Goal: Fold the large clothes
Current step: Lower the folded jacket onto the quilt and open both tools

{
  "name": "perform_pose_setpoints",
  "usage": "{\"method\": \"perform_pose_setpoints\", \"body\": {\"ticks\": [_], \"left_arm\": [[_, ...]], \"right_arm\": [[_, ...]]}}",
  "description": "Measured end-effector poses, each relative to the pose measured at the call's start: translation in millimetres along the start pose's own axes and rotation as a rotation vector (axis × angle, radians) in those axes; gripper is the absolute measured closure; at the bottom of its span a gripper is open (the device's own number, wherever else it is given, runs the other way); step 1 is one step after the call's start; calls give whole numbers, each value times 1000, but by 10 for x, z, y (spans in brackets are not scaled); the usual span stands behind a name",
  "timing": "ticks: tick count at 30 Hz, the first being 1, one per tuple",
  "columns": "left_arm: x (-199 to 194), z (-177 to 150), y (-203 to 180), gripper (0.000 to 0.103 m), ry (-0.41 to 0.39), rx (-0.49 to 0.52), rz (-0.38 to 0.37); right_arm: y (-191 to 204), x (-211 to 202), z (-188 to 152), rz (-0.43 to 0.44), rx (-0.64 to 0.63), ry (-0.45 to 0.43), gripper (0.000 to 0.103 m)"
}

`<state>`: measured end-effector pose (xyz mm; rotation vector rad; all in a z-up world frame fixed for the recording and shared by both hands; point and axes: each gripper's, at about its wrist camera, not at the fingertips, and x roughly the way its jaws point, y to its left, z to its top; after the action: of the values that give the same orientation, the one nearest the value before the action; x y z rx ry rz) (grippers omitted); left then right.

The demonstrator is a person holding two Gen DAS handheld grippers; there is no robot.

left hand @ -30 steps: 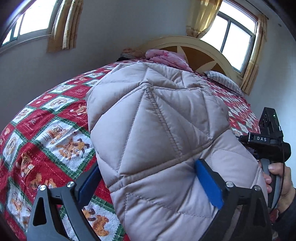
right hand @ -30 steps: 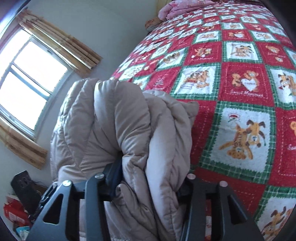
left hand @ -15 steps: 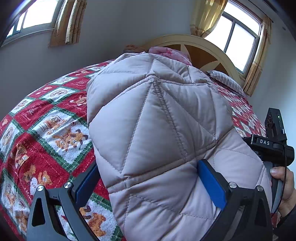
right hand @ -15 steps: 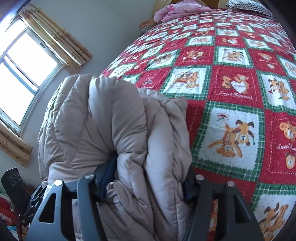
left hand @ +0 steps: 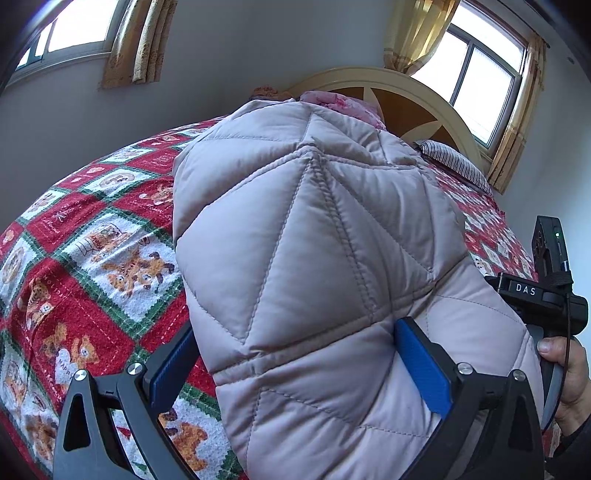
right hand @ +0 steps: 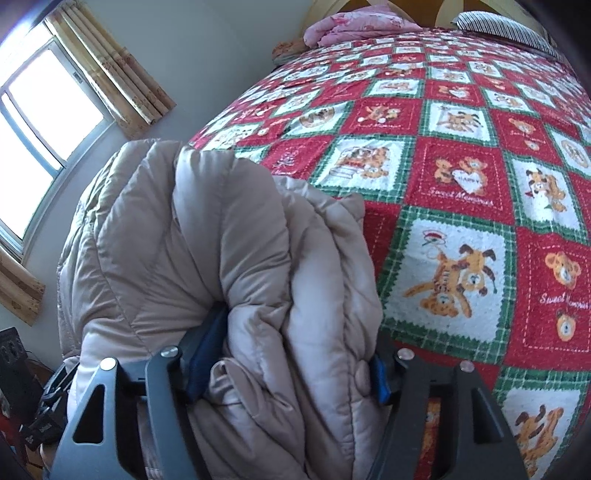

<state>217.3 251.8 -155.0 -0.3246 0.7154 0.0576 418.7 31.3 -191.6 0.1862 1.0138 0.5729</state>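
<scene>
A beige quilted puffer jacket (left hand: 314, 266) is bunched into a thick bundle and held up above the bed. My left gripper (left hand: 295, 354) is shut on one end of it, blue pads pressed into the padding on both sides. My right gripper (right hand: 288, 354) is shut on the other end of the puffer jacket (right hand: 229, 266), where several folded layers stack between its pads. In the left wrist view the right gripper's handle (left hand: 543, 295) shows at the right edge, gripped by a hand (left hand: 569, 373).
A red, green and white patchwork quilt (right hand: 461, 177) with bear prints covers the bed under the jacket. Pink bedding (right hand: 354, 22) and a striped pillow (right hand: 506, 29) lie by the curved headboard (left hand: 406, 92). Curtained windows are on both walls.
Both grippers have lifted the jacket bundle higher and tilted it toward the headboard. More of the quilt shows in the right wrist view. Both grips are unchanged.
</scene>
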Motion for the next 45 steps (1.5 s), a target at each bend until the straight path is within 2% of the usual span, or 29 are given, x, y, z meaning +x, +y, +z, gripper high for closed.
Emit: {"method": "perform_pose_setpoints", "body": {"ticks": [4,8,10,14,19,24,27,36,45], "left_arm": [[-50,12,-27,1,-2,-2,24],[-261,68,-121,1,-16,24,114],[-462,102,-212,1,-51,64,150],[-946,135,-360,1,-150,113,141],[-1383,93,-520,1,-228,158,162],[-1631,-9,-646,1,-259,172,143],[-1714,-43,-697,1,-274,177,117],[-1803,-55,-756,1,-301,183,115],[-1631,-88,-675,1,-265,172,139]], "right_arm": [[30,-31,11,-29,-11,-2,32],[113,-269,22,-69,-28,-40,28],[166,-454,13,-85,-29,-63,28],[336,-1016,-108,-106,-37,-203,11],[631,-1445,-355,-82,-81,-293,11],[956,-1714,-633,-96,-158,-357,7],[1066,-1801,-744,-88,-179,-366,6],[1177,-1867,-841,-81,-209,-370,6],[1103,-1748,-853,-82,-190,-348,6]]}}
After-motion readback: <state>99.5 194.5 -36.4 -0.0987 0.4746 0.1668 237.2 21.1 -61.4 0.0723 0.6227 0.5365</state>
